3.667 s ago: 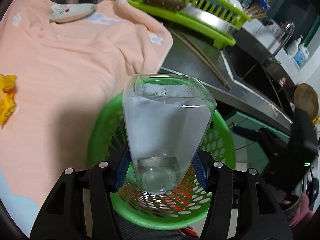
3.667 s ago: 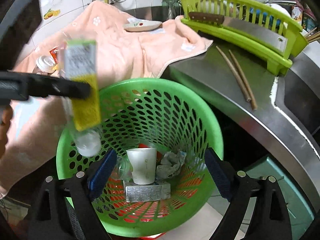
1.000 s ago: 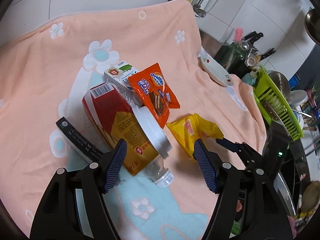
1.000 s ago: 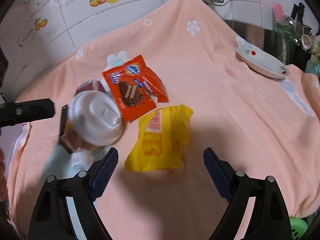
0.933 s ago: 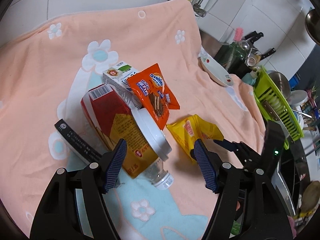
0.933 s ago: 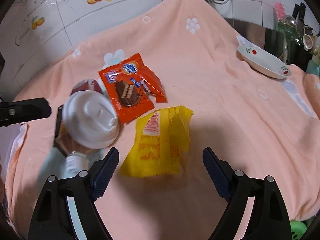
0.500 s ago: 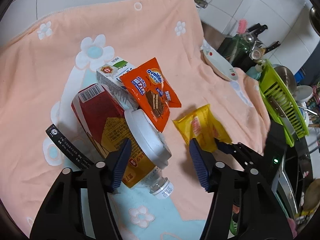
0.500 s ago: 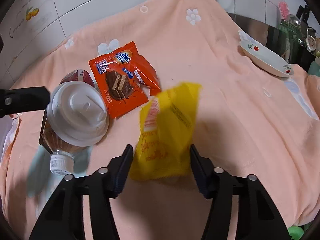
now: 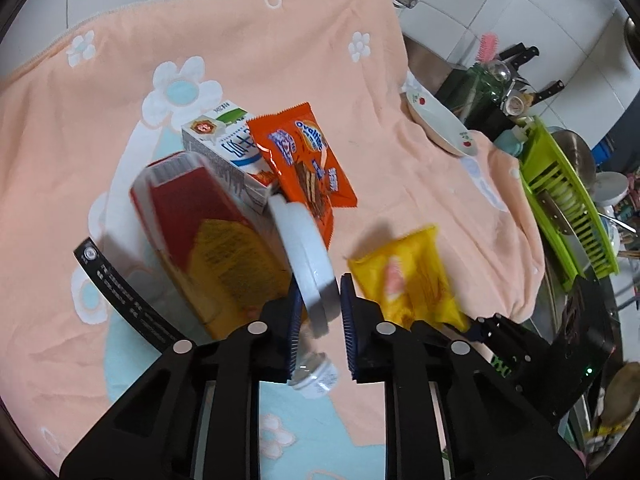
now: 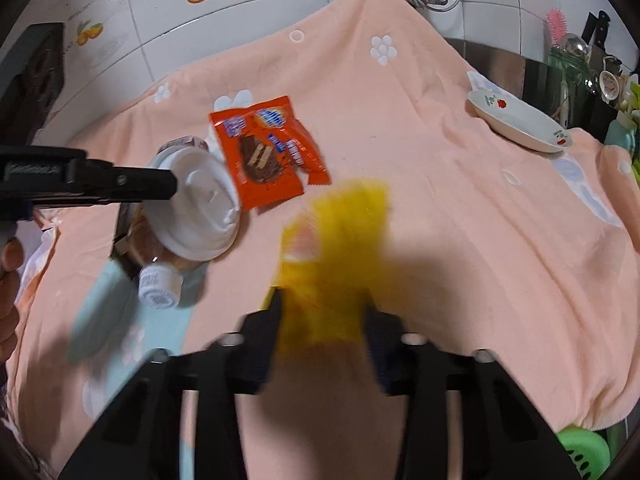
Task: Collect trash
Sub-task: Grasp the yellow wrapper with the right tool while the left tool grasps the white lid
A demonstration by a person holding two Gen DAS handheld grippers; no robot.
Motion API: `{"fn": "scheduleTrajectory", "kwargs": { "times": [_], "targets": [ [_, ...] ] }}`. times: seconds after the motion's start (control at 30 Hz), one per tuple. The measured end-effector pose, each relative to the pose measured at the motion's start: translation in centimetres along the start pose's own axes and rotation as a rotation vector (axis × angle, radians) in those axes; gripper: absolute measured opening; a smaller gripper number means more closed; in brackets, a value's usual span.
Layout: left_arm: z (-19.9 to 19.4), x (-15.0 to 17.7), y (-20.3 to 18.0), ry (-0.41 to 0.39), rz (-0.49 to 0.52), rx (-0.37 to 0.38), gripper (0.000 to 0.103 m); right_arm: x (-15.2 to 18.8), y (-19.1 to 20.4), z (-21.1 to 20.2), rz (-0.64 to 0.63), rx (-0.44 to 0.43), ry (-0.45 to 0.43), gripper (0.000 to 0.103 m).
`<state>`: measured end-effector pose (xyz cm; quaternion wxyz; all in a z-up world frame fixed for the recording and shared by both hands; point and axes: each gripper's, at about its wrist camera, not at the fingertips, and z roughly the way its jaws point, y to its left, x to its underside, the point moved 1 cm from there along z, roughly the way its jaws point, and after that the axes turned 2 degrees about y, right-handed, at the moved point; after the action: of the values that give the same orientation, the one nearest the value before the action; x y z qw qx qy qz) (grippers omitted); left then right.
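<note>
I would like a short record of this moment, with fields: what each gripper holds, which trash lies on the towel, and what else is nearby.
left gripper: shut on the white lid, jaws just closed
right gripper: shut on the yellow wrapper, jaws just closed
trash on the towel: orange wrapper, milk carton, red and yellow bottle
nearby: white dish, green rack

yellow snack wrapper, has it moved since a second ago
Yes: the yellow snack wrapper has lifted off the peach towel toward the camera, clamped in the right gripper, away from the orange wrapper.
</note>
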<state>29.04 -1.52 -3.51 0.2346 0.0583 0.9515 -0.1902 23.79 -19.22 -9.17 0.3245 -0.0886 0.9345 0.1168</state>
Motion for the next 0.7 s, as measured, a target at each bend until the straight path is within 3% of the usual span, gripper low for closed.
{"fn": "scheduleTrajectory", "kwargs": {
  "times": [0.3,0.37,0.4,0.53,0.7],
  "targets": [
    [-1.7,1.4,-1.3,-0.015,0.025,0.049,0.01,1.5,0.1,-1.8,0.016,-0.015,-0.012,0.026],
    [-1.9,1.5,-1.4,-0.018,0.027,0.055,0.01,1.4,-0.2,-1.9,0.036,-0.014,-0.025,0.049],
    [-2.0,1.5,-1.4,-0.019,0.027,0.058,0.01,1.3,-0.4,-2.0,0.047,-0.013,-0.033,0.053],
    [-2.3,1.3,-1.4,-0.026,0.028,0.079,0.01,0.6,-1.0,-1.2,0.071,-0.018,-0.026,0.062],
    [-2.9,1.2,-1.6,-0.036,0.047,0.094,0.01,-1.0,-1.3,0.8,0.097,-0.007,-0.014,0.064]
  ]
}}
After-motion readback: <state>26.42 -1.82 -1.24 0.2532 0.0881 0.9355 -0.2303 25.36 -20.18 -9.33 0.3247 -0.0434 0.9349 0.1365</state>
